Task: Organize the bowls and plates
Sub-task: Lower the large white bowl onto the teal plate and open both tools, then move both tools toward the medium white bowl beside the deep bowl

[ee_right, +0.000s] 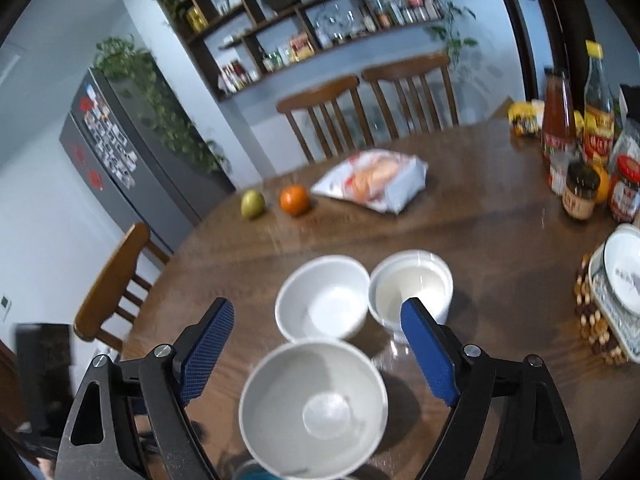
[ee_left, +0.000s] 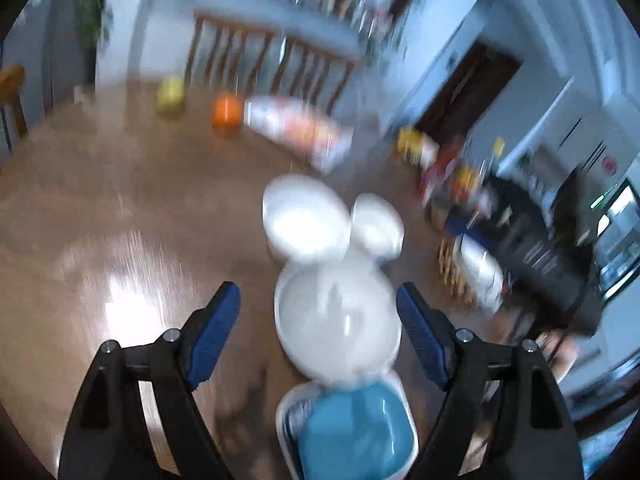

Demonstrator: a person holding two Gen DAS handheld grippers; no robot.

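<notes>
Right wrist view: three round glossy white bowls [ee_right: 314,408] on wood-grain table [ee_right: 500,216].

A home dining area. Ahead of the jaws, a round wooden tabletop [ee_right: 248,248] carries white bowls [ee_right: 322,300], fruit and sauce bottles [ee_right: 558,120]. Beyond it stand wooden chairs [ee_right: 324,116], wall shelves [ee_right: 304,16] of jars, and a magnet-covered fridge [ee_right: 116,144] to the left.

Motion blur — tabletop [ee_left: 132,288] glare
</notes>
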